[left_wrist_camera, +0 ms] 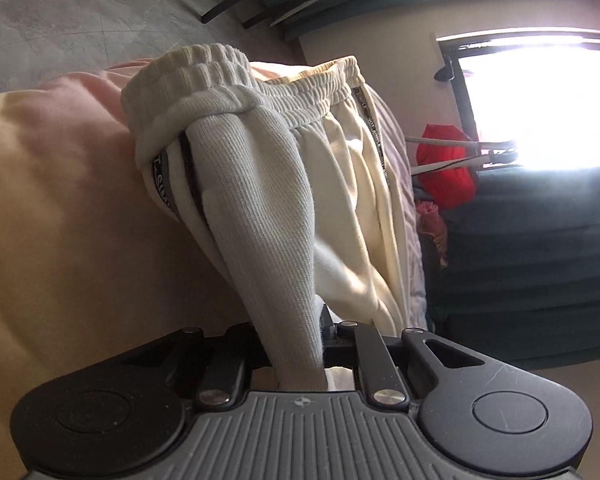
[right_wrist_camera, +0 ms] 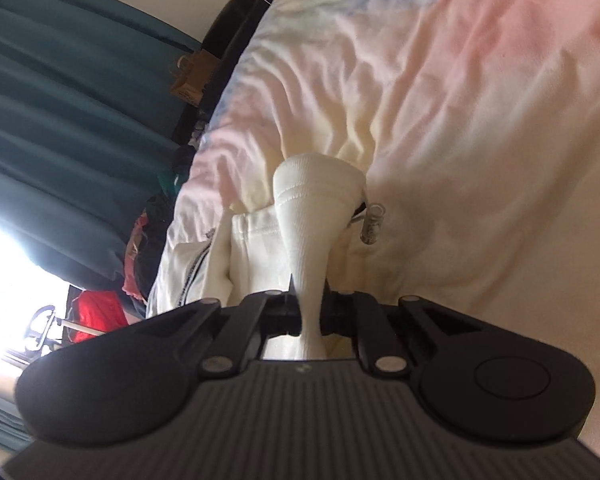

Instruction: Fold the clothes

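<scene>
A pair of cream-white knit trousers (left_wrist_camera: 268, 184) with a ribbed elastic waistband (left_wrist_camera: 220, 68) and a lettered side stripe lies on a pastel bedspread (left_wrist_camera: 60, 200). My left gripper (left_wrist_camera: 300, 344) is shut on a bunched fold of the trousers near the waistband. In the right wrist view my right gripper (right_wrist_camera: 310, 312) is shut on another bunched part of the same trousers (right_wrist_camera: 308, 220), held above the bedspread (right_wrist_camera: 460, 120). A drawstring with a metal tip (right_wrist_camera: 372, 224) hangs beside it. The fingertips of both grippers are hidden by cloth.
Dark teal curtains (left_wrist_camera: 532, 264) and a bright window (left_wrist_camera: 540, 100) stand beyond the bed edge. A red item (left_wrist_camera: 444, 168) and other clutter sit by the window. Grey floor (left_wrist_camera: 40, 28) and furniture legs show at the top of the left view.
</scene>
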`<state>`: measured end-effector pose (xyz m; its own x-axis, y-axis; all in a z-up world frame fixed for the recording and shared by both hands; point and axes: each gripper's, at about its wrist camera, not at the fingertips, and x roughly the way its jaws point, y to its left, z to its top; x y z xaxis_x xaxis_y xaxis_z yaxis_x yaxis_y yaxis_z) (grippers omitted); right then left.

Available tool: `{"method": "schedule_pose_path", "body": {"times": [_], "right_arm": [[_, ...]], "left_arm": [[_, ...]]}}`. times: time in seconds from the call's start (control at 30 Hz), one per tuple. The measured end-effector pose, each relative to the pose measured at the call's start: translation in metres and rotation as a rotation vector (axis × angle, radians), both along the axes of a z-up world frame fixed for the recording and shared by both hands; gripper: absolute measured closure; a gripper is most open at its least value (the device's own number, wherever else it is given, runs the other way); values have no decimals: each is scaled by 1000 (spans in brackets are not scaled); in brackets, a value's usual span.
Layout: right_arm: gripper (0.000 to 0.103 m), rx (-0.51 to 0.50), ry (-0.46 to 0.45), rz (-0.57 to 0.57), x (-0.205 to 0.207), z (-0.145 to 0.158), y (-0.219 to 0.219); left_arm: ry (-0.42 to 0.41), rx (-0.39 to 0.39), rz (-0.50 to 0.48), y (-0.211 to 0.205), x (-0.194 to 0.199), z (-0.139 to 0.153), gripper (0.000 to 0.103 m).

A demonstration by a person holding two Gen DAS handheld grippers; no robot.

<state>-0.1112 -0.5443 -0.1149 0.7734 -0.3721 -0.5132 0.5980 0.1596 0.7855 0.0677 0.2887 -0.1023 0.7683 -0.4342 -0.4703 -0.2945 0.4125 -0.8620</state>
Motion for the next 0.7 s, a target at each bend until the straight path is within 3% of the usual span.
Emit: {"method": "schedule_pose_path", "body": {"times": [0.13,0.27,0.37,0.5,0.63,0.7], "right_arm": [[95,-94,-6,-1,-6,20,11],[95,-110,-19,-45,-22,30,18],[95,-128,-20,-54,-25,40,19],[95,-178,-30,-25,-16,62,19],[95,-296,0,47,30,92,16],[95,-332,26,74,66,106,11]], "left_arm": [[-138,7,13,-4,-13,21,93],[-232,-18,47,-11,-23,37,94],[-252,-31,68,-12,-27,42,94],[-253,22,49,-9,-24,55,94],[-262,84,34,-9,-3,77,94],[-255,120,45,-15,30,91,94]]}}
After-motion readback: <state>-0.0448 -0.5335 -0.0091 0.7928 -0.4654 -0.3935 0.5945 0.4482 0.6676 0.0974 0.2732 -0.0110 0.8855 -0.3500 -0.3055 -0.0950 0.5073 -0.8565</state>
